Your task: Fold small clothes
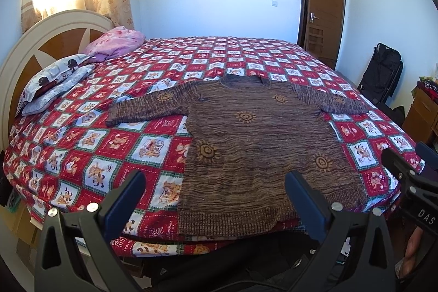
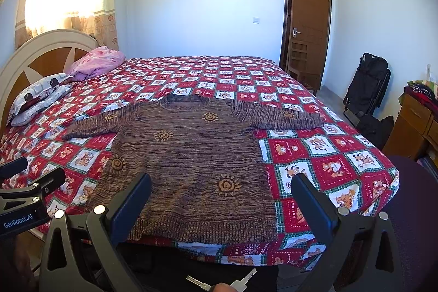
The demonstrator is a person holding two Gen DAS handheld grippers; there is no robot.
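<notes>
A brown knit sweater [image 1: 254, 144] with orange sun motifs lies flat on the bed, sleeves spread to both sides, hem at the near edge. It also shows in the right wrist view [image 2: 189, 163]. My left gripper [image 1: 216, 182] is open and empty, held above the near bed edge, over the hem's left part. My right gripper [image 2: 221, 185] is open and empty, over the hem's right part. The right gripper shows at the right edge of the left wrist view [image 1: 410, 174]; the left gripper shows at the left edge of the right wrist view [image 2: 24, 188].
The bed has a red and white checked cover [image 1: 109, 144]. Pillows [image 1: 52, 84] and a pink bundle [image 1: 115, 43] lie by the headboard [image 1: 32, 40]. A brown door [image 1: 323, 7], a black folded chair [image 1: 383, 73] and a wooden cabinet [image 2: 413, 122] stand to the right.
</notes>
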